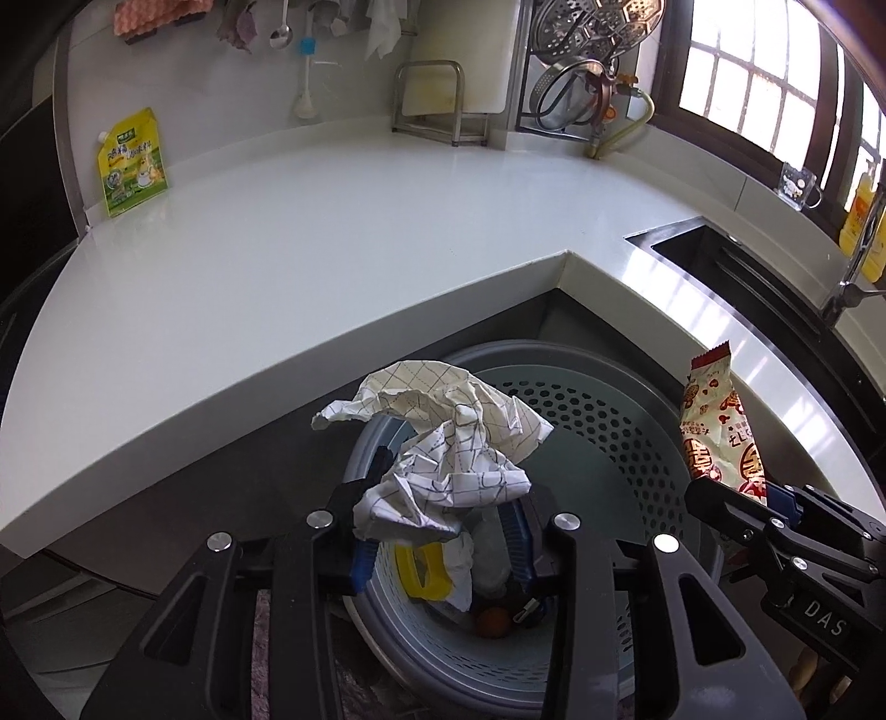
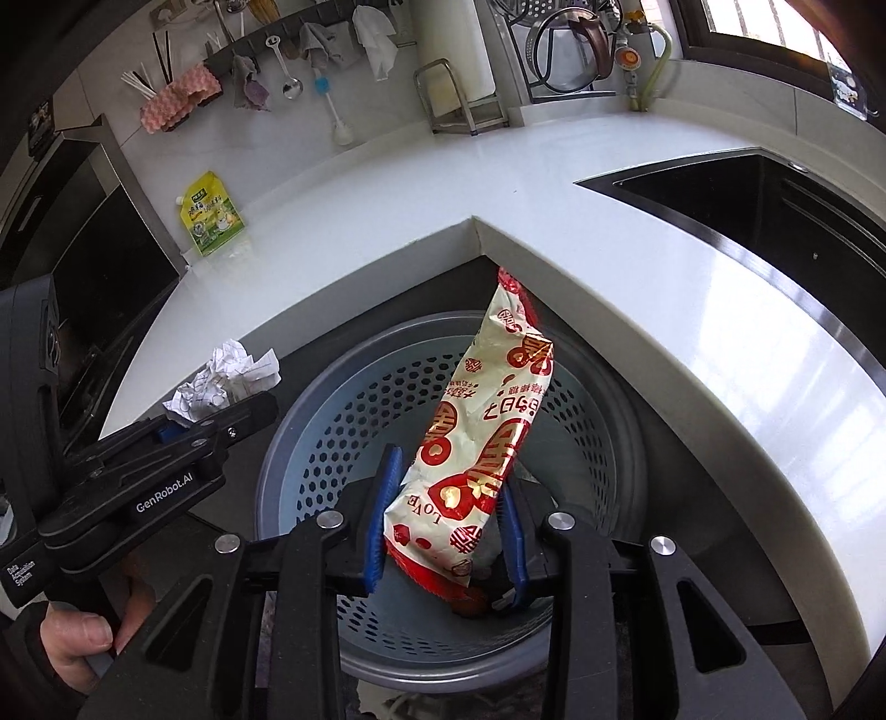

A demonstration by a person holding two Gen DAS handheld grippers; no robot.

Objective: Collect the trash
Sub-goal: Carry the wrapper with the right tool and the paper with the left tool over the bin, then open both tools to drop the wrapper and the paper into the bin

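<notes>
Left wrist view shows our left hand-held gripper (image 1: 440, 531) half-open around crumpled paper (image 1: 443, 443) above the bin (image 1: 626, 443); it may snag on a pad.

A home kitchen: white counter (image 1: 332, 232), sink (image 2: 764, 210), hung utensils (image 2: 288, 66), pot lids (image 1: 598, 33).

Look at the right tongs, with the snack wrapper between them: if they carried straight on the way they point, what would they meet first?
Most likely the inside of the perforated bin below the right tongs, probably the trash lying at its bottom, though depth is hard to judge. The red and white wrapper would enter first.
</notes>
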